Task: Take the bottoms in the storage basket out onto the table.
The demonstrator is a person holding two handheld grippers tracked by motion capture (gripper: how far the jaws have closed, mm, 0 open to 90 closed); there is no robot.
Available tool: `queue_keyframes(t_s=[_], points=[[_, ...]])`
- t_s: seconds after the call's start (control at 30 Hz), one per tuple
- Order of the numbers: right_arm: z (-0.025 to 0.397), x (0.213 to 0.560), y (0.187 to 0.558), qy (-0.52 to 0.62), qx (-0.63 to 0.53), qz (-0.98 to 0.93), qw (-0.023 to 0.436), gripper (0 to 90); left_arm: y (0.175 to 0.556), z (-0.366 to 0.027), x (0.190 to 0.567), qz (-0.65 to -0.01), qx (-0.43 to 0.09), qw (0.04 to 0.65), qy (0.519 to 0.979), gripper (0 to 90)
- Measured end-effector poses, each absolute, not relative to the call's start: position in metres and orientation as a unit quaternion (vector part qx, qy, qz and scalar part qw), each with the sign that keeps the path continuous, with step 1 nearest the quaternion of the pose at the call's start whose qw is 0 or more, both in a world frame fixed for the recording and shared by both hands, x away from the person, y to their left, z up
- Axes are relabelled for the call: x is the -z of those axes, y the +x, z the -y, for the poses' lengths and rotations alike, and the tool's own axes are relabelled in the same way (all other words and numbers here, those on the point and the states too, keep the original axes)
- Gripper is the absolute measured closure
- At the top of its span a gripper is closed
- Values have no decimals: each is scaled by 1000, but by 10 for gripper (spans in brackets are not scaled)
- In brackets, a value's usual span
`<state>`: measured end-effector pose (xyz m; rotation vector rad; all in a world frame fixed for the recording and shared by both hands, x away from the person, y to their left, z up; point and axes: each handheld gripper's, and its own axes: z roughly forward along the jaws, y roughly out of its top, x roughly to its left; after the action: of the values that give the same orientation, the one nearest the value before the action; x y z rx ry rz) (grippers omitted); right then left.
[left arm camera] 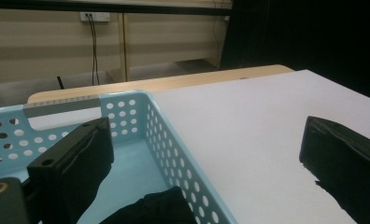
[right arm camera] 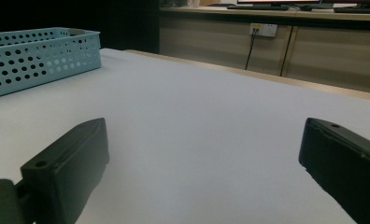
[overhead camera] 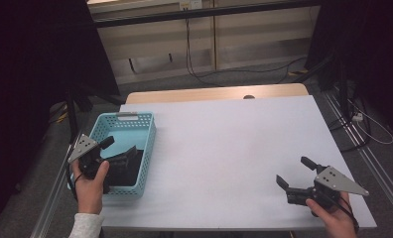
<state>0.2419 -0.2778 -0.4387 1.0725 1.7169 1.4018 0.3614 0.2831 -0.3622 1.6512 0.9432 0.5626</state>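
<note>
Left gripper [overhead camera: 127, 157] held over the near end of the light-blue basket [overhead camera: 147, 148], jaws spread wide and clamped on nothing. In the left gripper view, one jaw inside the basket, the other out over the white counter [left arm camera: 267, 130], so straddling the basket's right wall. Likely hovering there to drop in or lift out the dark cloth [left arm camera: 150, 210] bunched on the basket floor. Cloth just below and between the jaws, nearer the inside one, apparently not touched; contact hard to confirm in the dim light.

Basket set at the left edge of the counter, long side running near to far, grey handle strip at the far end. Placed close to the left hand [overhead camera: 90, 186], probably so that side can work it without a reach across.

Right gripper [overhead camera: 284, 186] parked low at the near right corner of the counter, jaws also wide apart and empty, pointing left toward the basket but well apart from it. Bare counter between the two. Seemingly idle, kept clear of the left side's work.
</note>
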Motion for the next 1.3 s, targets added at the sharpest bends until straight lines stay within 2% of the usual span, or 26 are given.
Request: queue_keyframes(t_s=[1.3], points=[[279,440,244,407,-535,-664,329,8,394,-293,369,-376,-206,470,771,30]])
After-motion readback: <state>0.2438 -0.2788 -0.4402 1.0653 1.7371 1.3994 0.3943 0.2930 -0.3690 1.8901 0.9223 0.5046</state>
